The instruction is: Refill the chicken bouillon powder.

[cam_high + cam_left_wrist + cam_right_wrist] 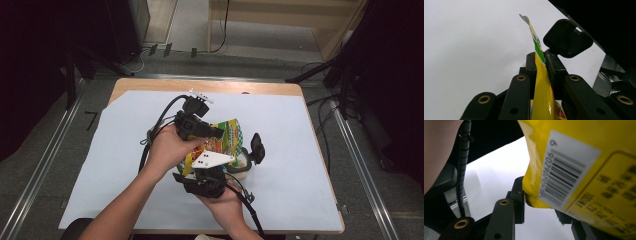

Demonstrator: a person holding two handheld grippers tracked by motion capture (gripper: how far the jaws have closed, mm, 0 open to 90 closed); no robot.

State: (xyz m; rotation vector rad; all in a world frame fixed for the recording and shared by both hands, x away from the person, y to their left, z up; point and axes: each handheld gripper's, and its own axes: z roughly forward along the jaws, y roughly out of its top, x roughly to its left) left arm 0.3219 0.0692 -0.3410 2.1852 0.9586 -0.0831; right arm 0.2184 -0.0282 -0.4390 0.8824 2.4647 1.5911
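Observation:
A yellow snack bag with green and red print is held up over the middle of the table between both grippers. My left gripper comes in from the left and is shut on the bag's thin top edge, which stands up between its jaws. My right gripper, under its grey plate, holds the bag from the near side. In the right gripper view the barcode corner of the bag fills the gap between the jaws; the right-hand jaw is partly hidden behind it.
A white sheet covers the wooden table. A pale round cup and a black rounded pad on a stalk sit just right of the bag; the pad is close beyond my left jaws. Cables trail from both grippers.

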